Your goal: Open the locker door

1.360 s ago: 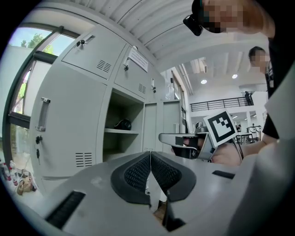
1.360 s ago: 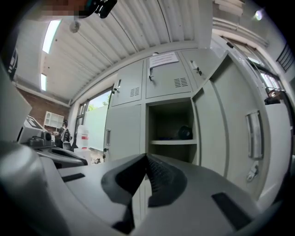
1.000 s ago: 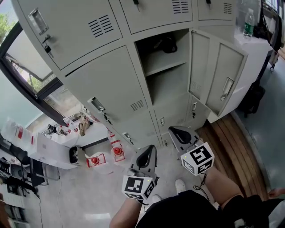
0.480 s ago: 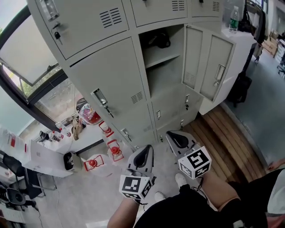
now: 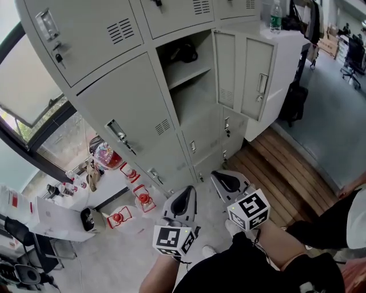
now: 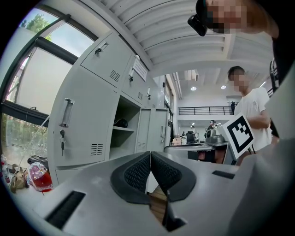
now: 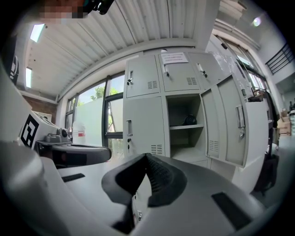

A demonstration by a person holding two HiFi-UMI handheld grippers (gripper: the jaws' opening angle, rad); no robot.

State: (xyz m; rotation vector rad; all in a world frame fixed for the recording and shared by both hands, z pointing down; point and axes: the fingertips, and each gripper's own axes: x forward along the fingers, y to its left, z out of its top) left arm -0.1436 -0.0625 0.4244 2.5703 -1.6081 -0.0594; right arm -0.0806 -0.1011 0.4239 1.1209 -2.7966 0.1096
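The grey lockers (image 5: 126, 109) stand in front of me. A middle compartment (image 5: 191, 86) is open, with a dark thing (image 5: 186, 54) on its shelf. Two door panels stand out to its right, the outer door (image 5: 257, 77) bearing a handle. The same open compartment (image 7: 184, 133) shows in the right gripper view. My left gripper (image 5: 187, 194) and right gripper (image 5: 224, 180) hang low near my body, well short of the lockers. The left gripper (image 6: 150, 159) and the right gripper (image 7: 146, 159) both have their pads together with nothing between them.
Red lanterns (image 5: 117, 217) sit on the floor at the lockers' left foot, below a window (image 5: 34, 131). A wooden floor strip (image 5: 280, 171) runs on the right, by a white cabinet (image 5: 286, 51) with a bottle (image 5: 275, 16). A person (image 6: 251, 106) stands behind.
The head view has swung, so the lockers sit further left and more of the room on the right shows. Both grippers stay low and shut. The locker door stays open.
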